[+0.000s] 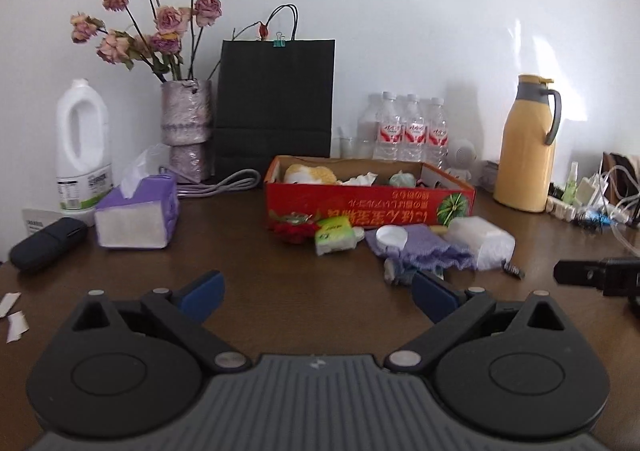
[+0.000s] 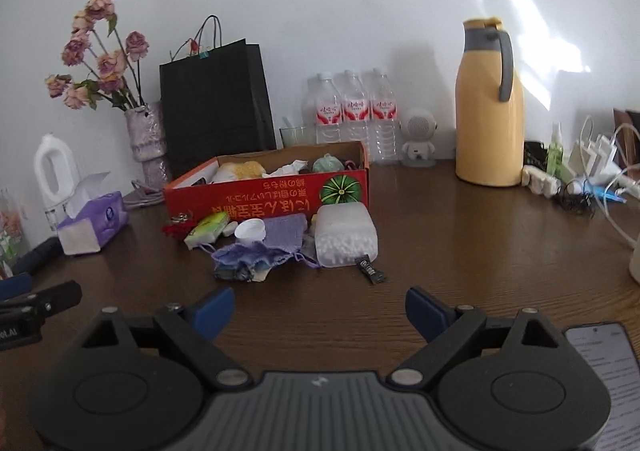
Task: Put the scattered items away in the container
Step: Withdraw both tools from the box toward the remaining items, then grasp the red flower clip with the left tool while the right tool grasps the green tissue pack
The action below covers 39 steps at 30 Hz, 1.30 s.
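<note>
The brown table (image 2: 460, 219) spreads wide under both my tools. At its back stand a black paper bag (image 1: 274, 103) and a yellow jug (image 2: 489, 107). In the middle sits the red box (image 2: 264, 193) — the container — already holding a few soft things, among them a crumpled tissue (image 2: 290, 168). Just in front of the box the scattered items lie in a loose cluster: a clear tub of white pellets (image 2: 346, 237), touching the box's front wall as far as I can tell, a purple pouch (image 2: 256, 253) with a white cap (image 2: 250, 231) on it, a green packet (image 2: 208, 231) and a small black tube (image 2: 370, 271) nearest me. My left gripper (image 1: 318, 293) has its blue pads wide apart with nothing between them. My right gripper (image 2: 320, 309) is spread just as wide — empty too — well short of the cluster.
</note>
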Motion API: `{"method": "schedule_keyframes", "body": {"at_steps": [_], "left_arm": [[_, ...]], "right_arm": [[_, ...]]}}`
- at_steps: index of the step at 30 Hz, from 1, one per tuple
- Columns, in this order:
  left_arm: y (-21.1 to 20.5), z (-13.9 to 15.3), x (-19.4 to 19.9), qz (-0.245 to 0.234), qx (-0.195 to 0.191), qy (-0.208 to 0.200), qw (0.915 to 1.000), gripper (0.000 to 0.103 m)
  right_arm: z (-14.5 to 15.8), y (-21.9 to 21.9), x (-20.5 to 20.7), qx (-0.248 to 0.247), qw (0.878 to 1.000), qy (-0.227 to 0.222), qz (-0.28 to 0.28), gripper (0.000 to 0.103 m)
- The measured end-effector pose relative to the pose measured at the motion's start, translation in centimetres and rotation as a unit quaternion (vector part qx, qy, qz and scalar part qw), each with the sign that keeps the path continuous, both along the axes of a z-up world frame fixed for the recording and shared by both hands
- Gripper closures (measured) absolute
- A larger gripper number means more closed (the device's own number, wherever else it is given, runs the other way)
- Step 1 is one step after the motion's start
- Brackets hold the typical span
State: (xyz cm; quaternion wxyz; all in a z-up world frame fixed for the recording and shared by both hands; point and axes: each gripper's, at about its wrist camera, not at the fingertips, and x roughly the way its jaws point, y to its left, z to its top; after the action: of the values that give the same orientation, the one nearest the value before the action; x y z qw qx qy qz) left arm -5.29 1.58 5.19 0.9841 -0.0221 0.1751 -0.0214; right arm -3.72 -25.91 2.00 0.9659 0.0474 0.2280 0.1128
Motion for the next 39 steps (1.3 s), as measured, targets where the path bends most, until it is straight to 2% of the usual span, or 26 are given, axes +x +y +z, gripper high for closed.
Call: {"method": "schedule_keyframes", "body": {"at_steps": [2,4,9,14,16,17,19,22,23,25,28,33,35,37,39], "left_arm": [[0.4,0.7,2.7,0.000,-0.002,0.004,1.0000,0.002],[0.6,1.1,5.8,0.009,0.018,0.018,0.9996,0.002],[1.2,0.6,14.3,-0.026,0.061,0.053,0.9964,0.002],[2.0,-1.4,21.3,-0.007,0.069,0.085,0.9939,0.006],[2.5,-2.2,23.1,-0.011,0.054,0.104,0.9930,0.009],[2.8,-2.6,23.7,-0.016,0.043,0.116,0.9921,0.013],[3.3,-3.3,24.4,-0.014,0.030,0.146,0.9887,0.020],[4.0,-3.7,24.3,-0.006,0.016,0.165,0.9861,0.049],[4.1,-3.5,24.1,-0.002,0.023,0.170,0.9851,0.052],[4.5,-3.2,23.3,0.003,0.027,0.161,0.9865,0.053],[5.2,-2.2,21.4,0.016,0.026,0.151,0.9880,0.053],[6.6,0.4,17.7,0.041,0.008,0.100,0.9940,0.053],[7.3,0.9,16.8,0.053,-0.004,0.093,0.9943,0.053],[7.9,1.0,16.3,0.064,-0.014,0.090,0.9938,0.053],[8.3,0.8,16.1,0.074,-0.016,0.092,0.9929,0.053]], "right_arm": [[1.1,0.7,1.1,0.000,1.000,-0.013,0.008,0.012],[1.9,1.7,2.6,-0.012,0.999,-0.023,0.019,0.012],[2.7,4.5,6.6,-0.049,0.997,-0.033,0.051,0.013],[1.6,5.8,9.1,-0.036,0.998,-0.009,0.055,0.013],[0.8,6.2,9.6,-0.042,0.997,0.004,0.061,0.013],[0.5,6.4,9.8,-0.049,0.997,0.008,0.063,0.013],[0.0,6.7,10.1,-0.059,0.996,0.015,0.065,0.013],[-0.3,7.2,10.8,-0.062,0.995,0.018,0.079,0.014],[-0.3,7.6,11.2,-0.064,0.994,0.019,0.085,0.014],[-0.2,8.7,12.1,-0.071,0.992,0.020,0.100,0.018],[0.1,11.0,13.6,-0.081,0.987,0.021,0.136,0.019],[-0.1,16.2,17.9,-0.095,0.977,0.028,0.190,0.022],[-1.0,17.9,20.2,-0.089,0.978,0.049,0.182,0.023],[-1.7,19.0,21.9,-0.088,0.979,0.070,0.170,0.033],[-2.3,20.0,22.8,-0.099,0.979,0.076,0.164,0.036]]}}
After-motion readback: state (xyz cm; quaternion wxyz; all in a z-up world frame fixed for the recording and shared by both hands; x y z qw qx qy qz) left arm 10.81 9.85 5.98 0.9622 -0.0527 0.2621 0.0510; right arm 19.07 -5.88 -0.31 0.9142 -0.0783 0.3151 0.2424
